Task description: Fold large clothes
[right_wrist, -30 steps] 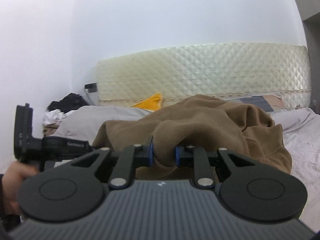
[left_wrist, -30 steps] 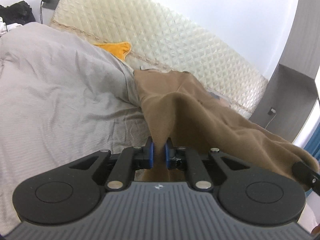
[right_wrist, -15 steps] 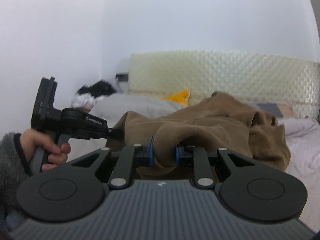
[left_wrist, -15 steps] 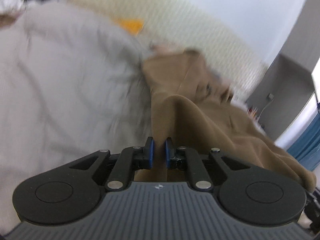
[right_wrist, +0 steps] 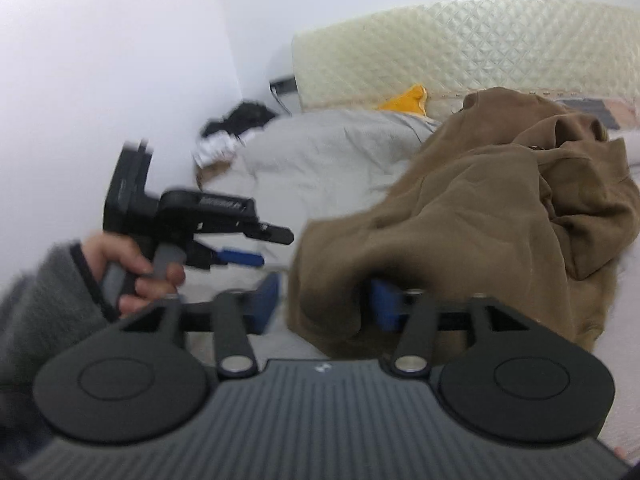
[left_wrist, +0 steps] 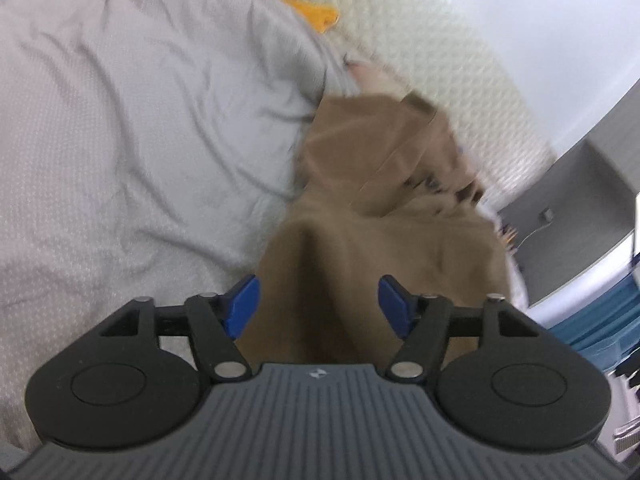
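Brown garment [right_wrist: 480, 208], a large soft piece of clothing, lies crumpled on the bed [left_wrist: 120, 128], its bulk heaped toward the far right against the quilted cream headboard [right_wrist: 460, 40] and its near edge draped down toward both cameras. The bed's pale grey cover spreads wide to the left of the garment, wrinkled and bunched. Against the white wall in the far left corner sits a dark and white heap of clothes [right_wrist: 236, 128]. A yellow cloth [right_wrist: 408, 98] shows at the far edge of the bed, just below the headboard. The left gripper [left_wrist: 318, 304] has its jaws opening, the blue pads [left_wrist: 240, 306] standing wide on either side of a fold of brown fabric without pressing on it. The right gripper [right_wrist: 324, 304] is likewise opening its jaws; a hanging lobe of the garment sits between them, close to the right pad and apart from the left one. In the right wrist view a hand [right_wrist: 132, 268] in a grey sleeve holds the left gripper's handle, near left of the garment's edge.
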`<state>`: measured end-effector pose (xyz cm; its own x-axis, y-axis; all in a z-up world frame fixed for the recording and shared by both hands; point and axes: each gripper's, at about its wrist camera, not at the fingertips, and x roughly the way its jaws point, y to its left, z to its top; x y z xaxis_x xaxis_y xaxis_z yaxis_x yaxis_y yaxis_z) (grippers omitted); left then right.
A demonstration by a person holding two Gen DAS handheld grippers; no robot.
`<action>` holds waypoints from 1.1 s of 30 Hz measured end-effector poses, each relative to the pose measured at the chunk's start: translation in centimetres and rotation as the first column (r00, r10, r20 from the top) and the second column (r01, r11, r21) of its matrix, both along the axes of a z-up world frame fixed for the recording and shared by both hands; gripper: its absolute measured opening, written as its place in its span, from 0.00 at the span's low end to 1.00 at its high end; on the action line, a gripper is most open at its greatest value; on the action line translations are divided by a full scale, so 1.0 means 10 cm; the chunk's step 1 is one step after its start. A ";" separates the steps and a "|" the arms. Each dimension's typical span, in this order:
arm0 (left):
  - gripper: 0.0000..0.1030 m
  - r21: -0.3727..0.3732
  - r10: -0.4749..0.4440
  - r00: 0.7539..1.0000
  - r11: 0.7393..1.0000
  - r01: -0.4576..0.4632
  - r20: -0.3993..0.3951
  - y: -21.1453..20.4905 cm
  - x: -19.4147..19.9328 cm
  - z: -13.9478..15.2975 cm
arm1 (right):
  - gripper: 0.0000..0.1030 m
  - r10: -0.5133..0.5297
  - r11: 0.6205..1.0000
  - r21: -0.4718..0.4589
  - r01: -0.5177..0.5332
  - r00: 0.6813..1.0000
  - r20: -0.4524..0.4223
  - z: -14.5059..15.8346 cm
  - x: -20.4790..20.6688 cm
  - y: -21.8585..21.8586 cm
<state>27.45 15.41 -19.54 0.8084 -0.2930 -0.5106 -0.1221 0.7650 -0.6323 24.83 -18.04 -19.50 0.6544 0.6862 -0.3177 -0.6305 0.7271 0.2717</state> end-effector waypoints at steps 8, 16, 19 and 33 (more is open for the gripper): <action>0.77 0.005 -0.003 1.000 1.000 0.003 0.012 0.07 0.59 0.07 | 0.68 -0.122 0.991 0.040 0.125 0.990 -0.072 0.25 0.54 -0.04; 0.77 0.015 -0.074 0.993 0.997 0.076 -0.094 0.12 1.57 -0.20 | 0.84 -0.197 0.968 0.134 0.213 0.973 -0.124 0.48 1.30 -0.26; 0.77 0.020 -0.094 0.987 0.995 0.097 -0.131 0.10 1.80 -0.38 | 0.84 -0.248 0.953 0.126 0.277 0.947 -0.204 0.33 1.73 -0.32; 0.76 -0.207 -0.245 0.947 0.957 0.202 -0.210 0.12 2.22 -1.02 | 0.74 0.026 0.924 0.353 0.149 0.895 -0.446 -0.79 2.61 -0.45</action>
<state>49.62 16.58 -29.79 0.5776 -0.5570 -0.5968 -0.1201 0.6651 -0.7370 50.96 -22.57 -27.43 0.5537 0.7724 -0.3111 -0.3415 0.5514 0.7612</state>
